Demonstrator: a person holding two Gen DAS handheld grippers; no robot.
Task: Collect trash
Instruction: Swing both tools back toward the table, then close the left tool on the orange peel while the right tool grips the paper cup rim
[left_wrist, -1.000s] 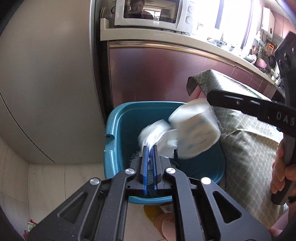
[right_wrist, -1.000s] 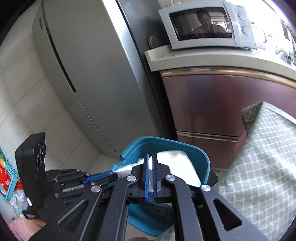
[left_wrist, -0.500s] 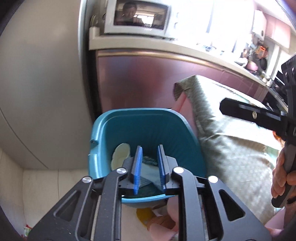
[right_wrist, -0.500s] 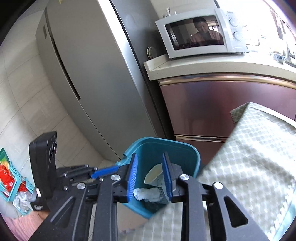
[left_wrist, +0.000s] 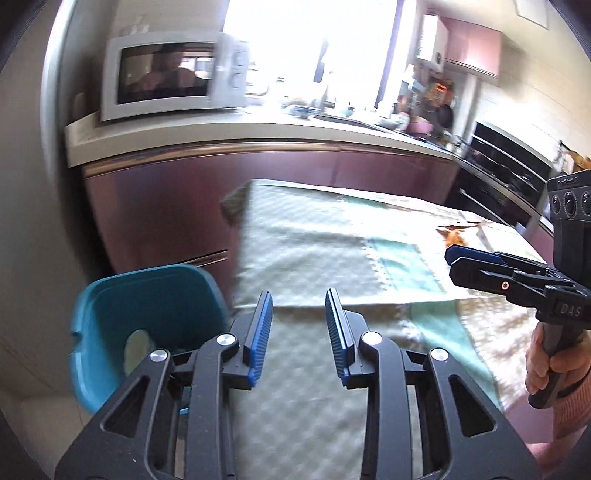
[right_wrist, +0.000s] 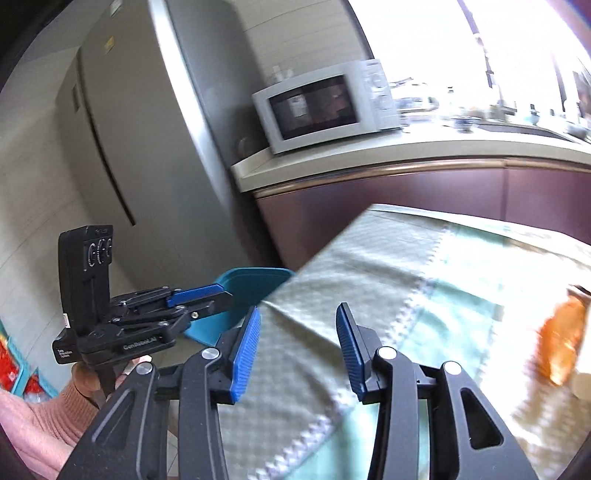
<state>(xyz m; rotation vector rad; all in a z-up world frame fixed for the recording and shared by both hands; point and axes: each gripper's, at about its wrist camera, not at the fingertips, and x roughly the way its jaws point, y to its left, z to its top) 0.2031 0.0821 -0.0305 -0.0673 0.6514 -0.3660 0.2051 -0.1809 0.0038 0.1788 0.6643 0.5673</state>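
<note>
Kitchen counter (left_wrist: 258, 129) with microwave (left_wrist: 166, 74) runs behind a table under a green checked tablecloth (left_wrist: 332, 229). Left wrist view: left gripper (left_wrist: 298, 332) over the cloth edge, jaws opening, nothing between them. Teal trash bin (left_wrist: 110, 306) sits low left beside the table — a pale round piece of trash (left_wrist: 135, 347) inside. Right gripper (left_wrist: 454, 260) enters from the right, gripped by a hand (left_wrist: 546, 362).

Right wrist view: grey fridge (right_wrist: 147, 147) at left. Right gripper (right_wrist: 297, 347) above the tablecloth (right_wrist: 406, 277), jaws opening, empty. Bin (right_wrist: 243, 288) peeks past the table corner; an orange object (right_wrist: 561, 339) lies blurred far right.
</note>
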